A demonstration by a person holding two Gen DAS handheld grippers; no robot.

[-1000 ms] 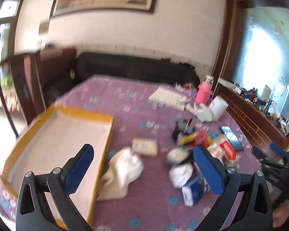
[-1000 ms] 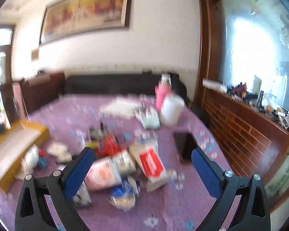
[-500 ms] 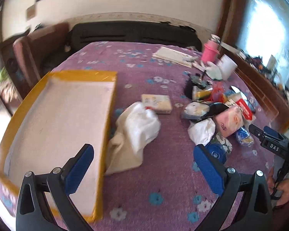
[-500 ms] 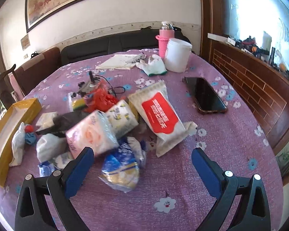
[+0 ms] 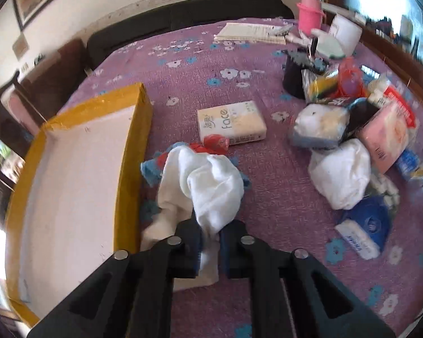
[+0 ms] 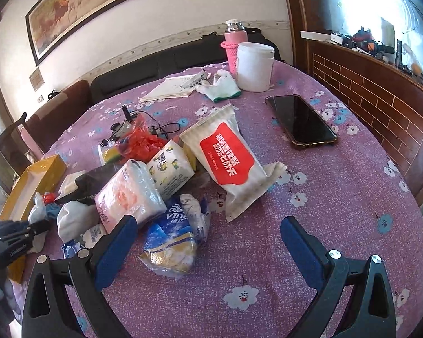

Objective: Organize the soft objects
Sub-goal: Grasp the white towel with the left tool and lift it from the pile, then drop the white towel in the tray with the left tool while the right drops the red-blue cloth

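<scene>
A crumpled white cloth [image 5: 208, 186] lies on the purple flowered tablecloth beside a yellow-edged cardboard tray [image 5: 132, 152]. My left gripper [image 5: 210, 239] is shut on the near fold of that cloth. Blue and red scraps [image 5: 149, 169] peek out under it. A cream tissue pack [image 5: 231, 122] lies just beyond. To the right sits a heap of soft packs: a pink tissue pack [image 6: 129, 197], a red-labelled wipes pack [image 6: 228, 160], a blue Vinda pack [image 6: 172, 242]. My right gripper [image 6: 208, 242] stands open just short of the Vinda pack, touching nothing.
A black phone [image 6: 301, 121], a white jar [image 6: 255, 67], a pink flask [image 6: 234, 48], a white glove [image 6: 220, 87] and papers [image 6: 172, 88] lie at the far side. A brick-faced wooden ledge [image 6: 380, 95] runs along the right. A dark sofa [image 5: 183, 19] stands behind the table.
My left gripper dropped toward the white cloth and closed on it; earlier its jaws were wide apart. The right gripper sank closer to the heap and stays open.
</scene>
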